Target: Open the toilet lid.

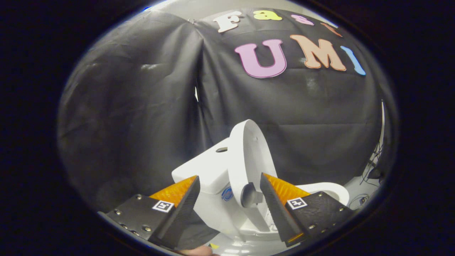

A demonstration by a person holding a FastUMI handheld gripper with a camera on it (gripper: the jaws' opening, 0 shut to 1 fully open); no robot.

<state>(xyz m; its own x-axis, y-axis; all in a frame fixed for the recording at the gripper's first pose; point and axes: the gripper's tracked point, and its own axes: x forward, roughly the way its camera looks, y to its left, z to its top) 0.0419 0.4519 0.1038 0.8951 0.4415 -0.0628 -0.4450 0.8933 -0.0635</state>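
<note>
Black cloth booth wall [142,106] hangs behind everything, creased, with a vertical seam where two panels meet; pale floor [359,185] shows low to the right, with dark cables [373,167] lying on it near the cloth. White ceramic toilet [220,209] stands against the cloth, seen from above and at an angle. Its white rectangular tank [204,169] sits to the left, with a round hole in its top face and a small blue round sticker [227,194] lower on the body. White oval plastic toilet lid [249,156] stands raised, near upright, edge-on toward me and close beside the tank; whether it touches the tank I cannot tell. A dark grey round knob [249,195] sticks out from the lid's lower face. White bowl rim [334,188] curves out to the right, partly behind my right finger. My gripper [229,185] has its jaws wide apart, gripping nothing: black fingers [185,202] with orange ribbed backing and small square markers on the black mounts. The lid and knob sit between the fingers and just beyond the tips; the knob is nearer the right finger, and contact there I cannot judge.
</note>
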